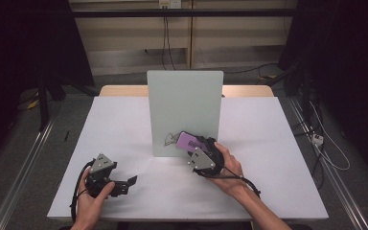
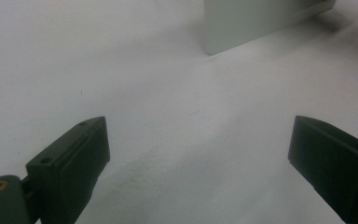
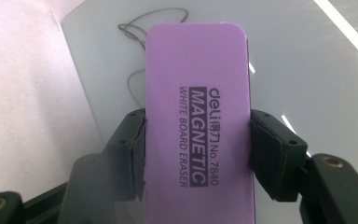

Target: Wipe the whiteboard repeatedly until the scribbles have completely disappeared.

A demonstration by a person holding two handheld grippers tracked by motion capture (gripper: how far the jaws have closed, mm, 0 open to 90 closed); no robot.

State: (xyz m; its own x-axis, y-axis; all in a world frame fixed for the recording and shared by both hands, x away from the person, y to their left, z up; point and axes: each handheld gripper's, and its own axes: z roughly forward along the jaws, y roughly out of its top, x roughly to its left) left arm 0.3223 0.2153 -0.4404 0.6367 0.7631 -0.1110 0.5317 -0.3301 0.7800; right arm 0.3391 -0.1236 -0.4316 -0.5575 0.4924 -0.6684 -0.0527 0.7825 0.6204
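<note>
- While clamped across its narrow sides by the right claw [image 3: 196, 154], purple whiteboard eraser [image 3: 198, 116] points its long axis up and away from the claw, straight at the upright whiteboard [image 1: 184, 103].
- Sits at the board's lower part, far end on or just short of the face; actual contact cannot be told.
- Lies just right of the dark scribble [image 3: 142, 46], which runs from beside the eraser's far corner out to the left in the right gripper view.
- Calls, by judgement, for a short sideways sweep leftward over those marks, flat face kept to the board.
- Nothing stands between eraser and scribble.
- Left claw [image 2: 198, 154] well apart, low over the white surface [image 1: 124, 124], jaws wide open and empty, board's near corner ahead of it.
- Right hand [image 1: 227, 167] far nearer to the marks.
</note>
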